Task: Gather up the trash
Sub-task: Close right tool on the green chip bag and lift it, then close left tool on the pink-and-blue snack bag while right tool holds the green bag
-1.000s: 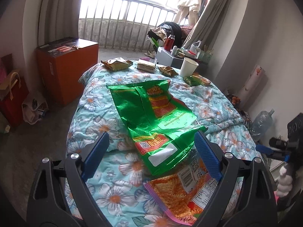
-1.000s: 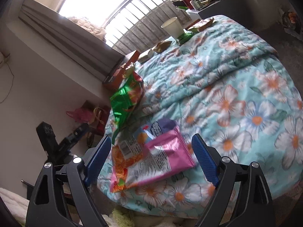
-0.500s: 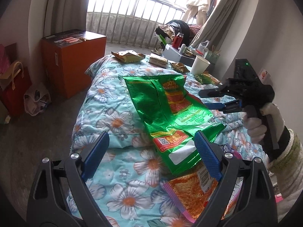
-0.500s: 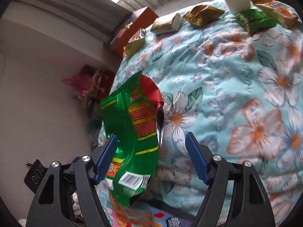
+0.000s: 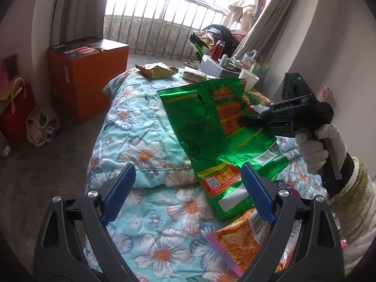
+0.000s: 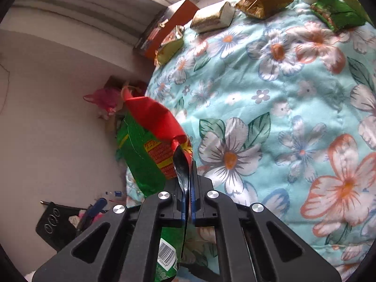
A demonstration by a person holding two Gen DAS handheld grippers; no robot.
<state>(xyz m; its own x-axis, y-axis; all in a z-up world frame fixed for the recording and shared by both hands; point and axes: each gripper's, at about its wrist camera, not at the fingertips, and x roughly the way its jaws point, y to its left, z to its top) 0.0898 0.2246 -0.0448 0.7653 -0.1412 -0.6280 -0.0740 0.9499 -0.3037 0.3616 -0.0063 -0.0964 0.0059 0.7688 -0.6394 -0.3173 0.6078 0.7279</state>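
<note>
A large green snack bag point(image 5: 211, 129) lies across the flowered quilt point(image 5: 141, 145), its far end raised off the bed. My right gripper point(image 5: 244, 120), held by a white-gloved hand point(image 5: 315, 150), comes in from the right and is shut on the bag's right edge. In the right wrist view the right gripper point(image 6: 187, 183) has its blue pads pressed on the bag's foil edge, with the green bag point(image 6: 141, 157) bulging to the left. My left gripper point(image 5: 188, 171) stands open over the bag's near end, holding nothing. An orange snack bag point(image 5: 239, 242) lies under the green bag's near corner.
More wrappers lie at the far end of the bed: a gold wrapper point(image 5: 157, 70), a small packet point(image 5: 193, 74) and a paper cup point(image 5: 249, 81). An orange box point(image 5: 89, 75) and floor bags point(image 5: 40, 127) stand left of the bed. A cluttered side table point(image 5: 218, 67) sits beyond.
My right gripper swung in over the bed and shut on the green bag's edge, and the bag's far end lifted. The left gripper edged forward, then stayed still and open.
</note>
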